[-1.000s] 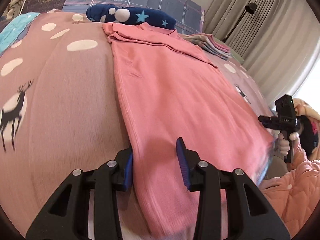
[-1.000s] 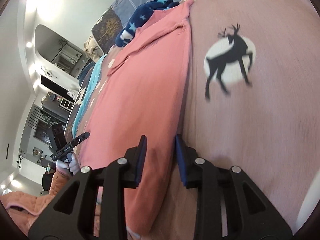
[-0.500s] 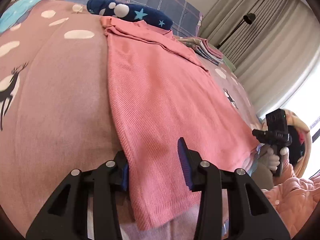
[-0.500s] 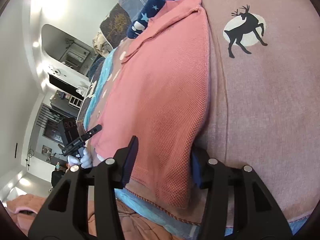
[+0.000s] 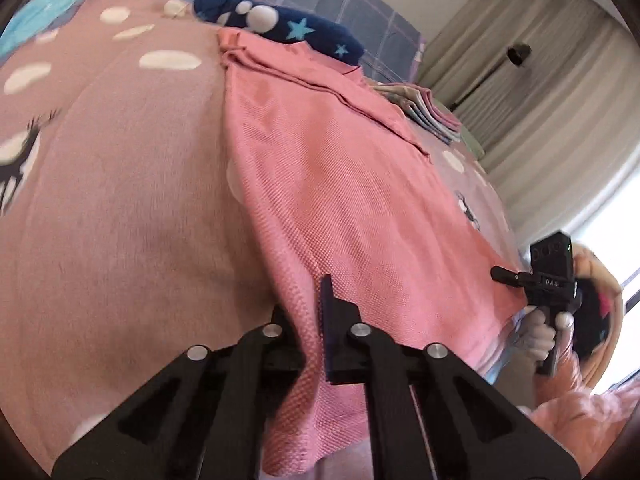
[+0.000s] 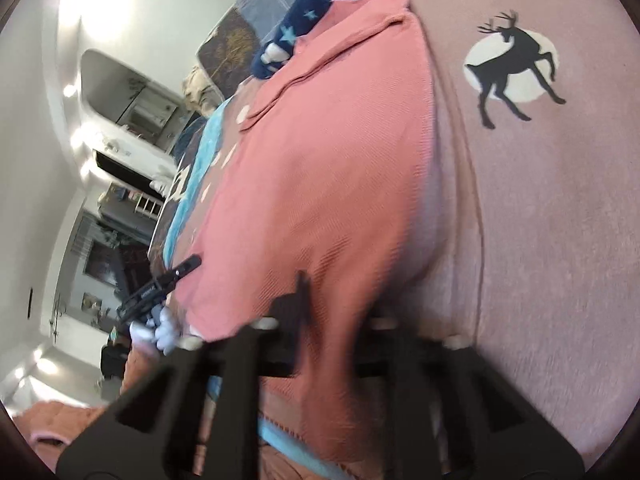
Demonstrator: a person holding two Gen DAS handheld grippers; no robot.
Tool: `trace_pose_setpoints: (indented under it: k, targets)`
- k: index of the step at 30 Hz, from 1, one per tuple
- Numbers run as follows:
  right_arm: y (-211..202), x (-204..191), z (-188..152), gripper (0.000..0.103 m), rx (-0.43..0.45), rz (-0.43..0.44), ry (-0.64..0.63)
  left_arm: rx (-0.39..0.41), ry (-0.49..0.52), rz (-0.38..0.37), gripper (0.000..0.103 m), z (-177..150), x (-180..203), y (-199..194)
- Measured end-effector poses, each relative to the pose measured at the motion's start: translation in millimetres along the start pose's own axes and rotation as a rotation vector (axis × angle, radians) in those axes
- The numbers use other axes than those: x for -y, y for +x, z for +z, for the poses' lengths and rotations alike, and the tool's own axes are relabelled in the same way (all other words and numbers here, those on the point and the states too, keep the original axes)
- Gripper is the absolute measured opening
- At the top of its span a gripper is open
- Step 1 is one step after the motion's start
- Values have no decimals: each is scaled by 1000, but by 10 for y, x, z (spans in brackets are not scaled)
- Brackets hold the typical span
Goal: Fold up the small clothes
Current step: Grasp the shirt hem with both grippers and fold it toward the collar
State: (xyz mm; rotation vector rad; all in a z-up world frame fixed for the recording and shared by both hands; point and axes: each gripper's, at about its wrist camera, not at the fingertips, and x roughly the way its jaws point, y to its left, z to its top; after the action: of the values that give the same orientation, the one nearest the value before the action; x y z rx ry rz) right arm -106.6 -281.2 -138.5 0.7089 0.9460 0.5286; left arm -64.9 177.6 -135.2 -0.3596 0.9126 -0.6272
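Note:
A pink knit garment (image 5: 336, 184) lies flat along the pink deer-print blanket (image 5: 120, 208) on the bed; it also shows in the right wrist view (image 6: 336, 168). My left gripper (image 5: 306, 316) is shut on the garment's near left hem corner. My right gripper (image 6: 332, 304) is shut on the near right hem corner, and the cloth drapes over its fingers and blurs them. The right gripper also shows in the left wrist view (image 5: 550, 276) at the garment's far-right hem. The left gripper shows in the right wrist view (image 6: 160, 284).
A navy star-print item (image 5: 280, 24) lies beyond the garment's far end. A stack of folded clothes (image 5: 428, 112) sits at the back right. Curtains and a floor lamp (image 5: 520, 52) stand to the right. A deer print (image 6: 512, 68) marks the blanket right of the garment.
Both grippers slid onto the garment's near hem corners and closed on them. The hem now bunches between the jaws of each.

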Motion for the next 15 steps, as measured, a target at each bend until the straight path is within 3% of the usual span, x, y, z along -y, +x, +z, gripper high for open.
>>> trace_pose_setpoints:
  k: [5, 7, 11, 15]
  targets:
    - [-448, -152, 136, 4, 151, 121, -9, 130, 39, -83, 3, 47, 355, -390]
    - [-646, -254, 166, 4, 198, 133, -38, 198, 85, -125, 3, 48, 592, -657]
    - [-1170, -451, 29, 4, 285, 157, -113, 257, 161, -172, 3, -133, 928, -1027]
    - [-1367, -459, -255, 5, 288, 24, -159, 239, 180, -127, 3, -394, 1060, -1023]
